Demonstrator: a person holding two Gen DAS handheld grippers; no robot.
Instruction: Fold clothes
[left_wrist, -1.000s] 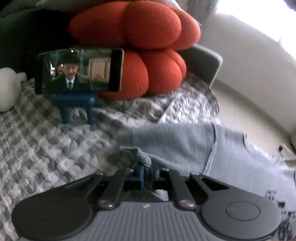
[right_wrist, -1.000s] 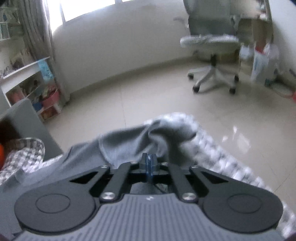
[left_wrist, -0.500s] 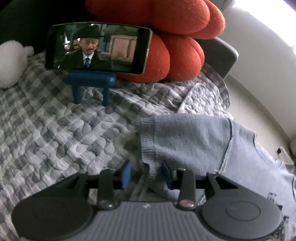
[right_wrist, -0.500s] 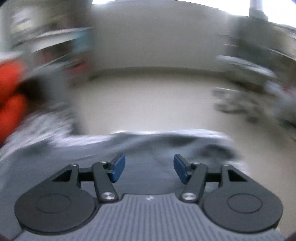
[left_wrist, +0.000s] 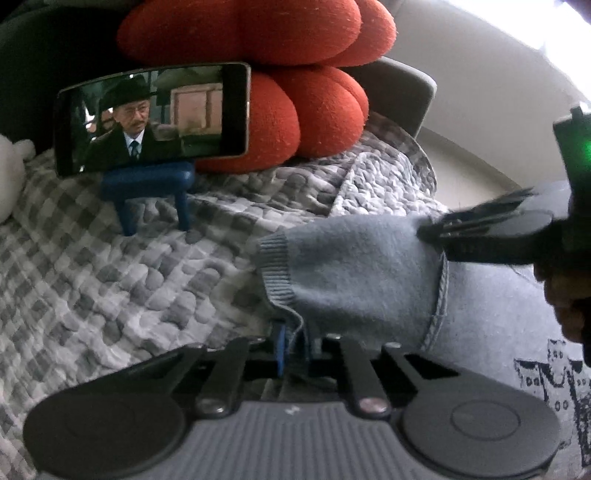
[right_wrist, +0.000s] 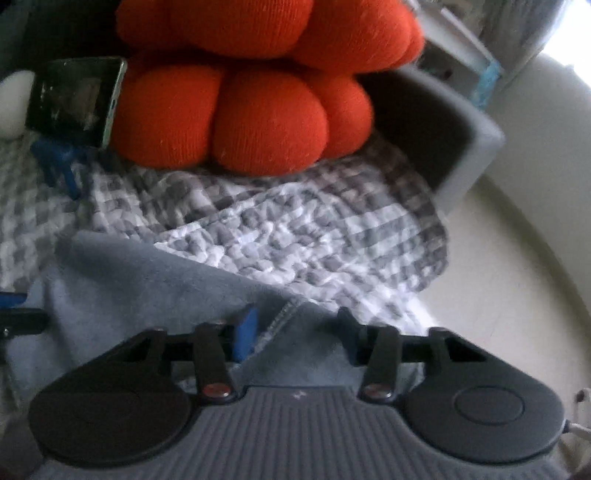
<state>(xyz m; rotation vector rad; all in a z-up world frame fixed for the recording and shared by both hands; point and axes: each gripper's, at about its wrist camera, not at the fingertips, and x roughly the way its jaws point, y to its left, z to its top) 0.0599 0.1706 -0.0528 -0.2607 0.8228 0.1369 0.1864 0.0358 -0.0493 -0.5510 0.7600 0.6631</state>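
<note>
We had the soft grey sweatshirt (left_wrist: 362, 273) lying on the puffy checked quilt (left_wrist: 110, 280), near the knobbly red cushion (left_wrist: 280, 110). Our left gripper (left_wrist: 291, 343) pinched its ribbed cuff (left_wrist: 275, 269); our right gripper (right_wrist: 295, 332) was closing, fingers apart around the stitched seam.

Home: quilted sofa (left_wrist: 110, 295), orange cushion (left_wrist: 258, 74)

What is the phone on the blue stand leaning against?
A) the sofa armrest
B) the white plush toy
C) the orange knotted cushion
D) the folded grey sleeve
C: in the left wrist view the phone sits on its blue stand with its right end up against the orange knotted cushion; the grey sleeve lies lower on the checked blanket.
</note>
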